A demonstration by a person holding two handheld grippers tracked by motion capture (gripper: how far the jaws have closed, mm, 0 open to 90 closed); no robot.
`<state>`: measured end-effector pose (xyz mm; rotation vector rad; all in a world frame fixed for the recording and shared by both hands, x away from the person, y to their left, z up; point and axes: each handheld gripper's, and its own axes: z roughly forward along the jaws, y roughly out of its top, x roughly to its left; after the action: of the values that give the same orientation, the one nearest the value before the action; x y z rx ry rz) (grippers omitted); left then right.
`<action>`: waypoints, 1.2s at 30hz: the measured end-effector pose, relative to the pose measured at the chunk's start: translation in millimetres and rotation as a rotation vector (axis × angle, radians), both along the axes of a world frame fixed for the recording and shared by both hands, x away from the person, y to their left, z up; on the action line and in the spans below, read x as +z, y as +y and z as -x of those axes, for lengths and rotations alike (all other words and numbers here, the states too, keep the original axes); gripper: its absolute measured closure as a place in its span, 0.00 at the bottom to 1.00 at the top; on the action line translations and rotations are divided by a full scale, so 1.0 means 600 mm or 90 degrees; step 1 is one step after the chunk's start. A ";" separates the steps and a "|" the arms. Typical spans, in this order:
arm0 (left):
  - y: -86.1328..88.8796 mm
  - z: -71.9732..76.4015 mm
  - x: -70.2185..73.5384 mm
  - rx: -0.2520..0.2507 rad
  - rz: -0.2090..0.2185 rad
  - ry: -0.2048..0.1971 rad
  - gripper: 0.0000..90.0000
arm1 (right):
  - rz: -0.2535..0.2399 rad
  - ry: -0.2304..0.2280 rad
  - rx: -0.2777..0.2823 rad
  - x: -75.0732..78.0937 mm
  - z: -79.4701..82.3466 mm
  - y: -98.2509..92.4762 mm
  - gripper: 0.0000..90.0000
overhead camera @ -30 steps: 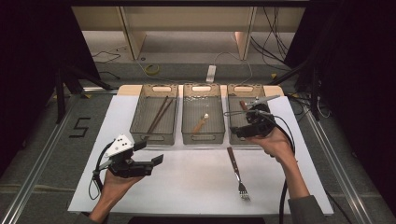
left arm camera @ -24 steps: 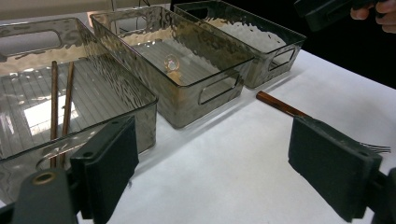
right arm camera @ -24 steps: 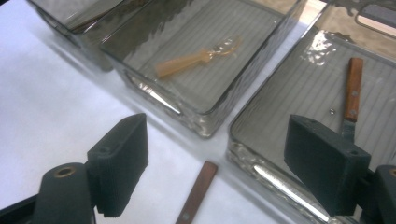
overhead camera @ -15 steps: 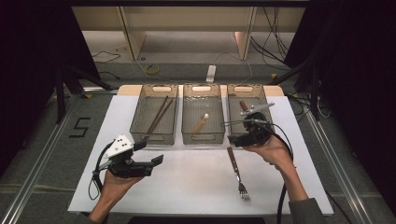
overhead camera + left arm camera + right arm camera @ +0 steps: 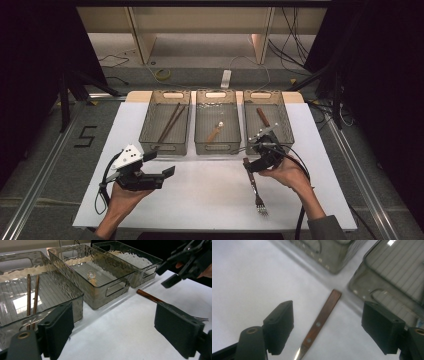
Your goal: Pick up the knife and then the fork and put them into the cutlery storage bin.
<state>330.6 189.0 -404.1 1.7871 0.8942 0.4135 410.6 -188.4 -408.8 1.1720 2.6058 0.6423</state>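
Fingers of the right gripper are spread wide, and nothing is pinched by them. They have just been closing a little. The fork is seen between the two black pads in the right gripper view, but it is not touched by either pad. Its brown handle is pointed toward the gap between two bins.

From the high view, the right gripper is held low over the handle end of the fork. The fork is laid flat on the white sheet, near the front of the right bin. Its prongs are pointed toward the person.

Fingers of the left gripper are also spread wide, and nothing is held by them. That gripper is kept above the sheet on the left side, well apart from the fork. In the left gripper view, the open pads of the left gripper are seen low in front, with the fork lying farther off.

Three clear bins are lined up at the back of the sheet. Two chopsticks are kept in the left bin. A small spoon is seen in the middle bin. A brown-handled thing is laid in the right bin.
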 end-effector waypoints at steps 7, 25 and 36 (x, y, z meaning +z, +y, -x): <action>0.000 0.000 0.000 -0.001 0.000 0.000 0.17 | 0.039 0.038 0.000 -0.039 0.001 0.002 0.33; -0.003 -0.001 -0.002 -0.004 -0.005 0.002 0.17 | 0.077 0.080 0.013 -0.071 0.000 0.007 0.42; -0.003 -0.001 -0.002 -0.004 -0.005 0.004 0.17 | 0.089 0.093 0.023 -0.079 0.002 0.013 0.51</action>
<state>331.2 187.1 -405.5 1.7986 0.8930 0.4086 409.1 -180.8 -456.2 1.1712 2.7475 0.3866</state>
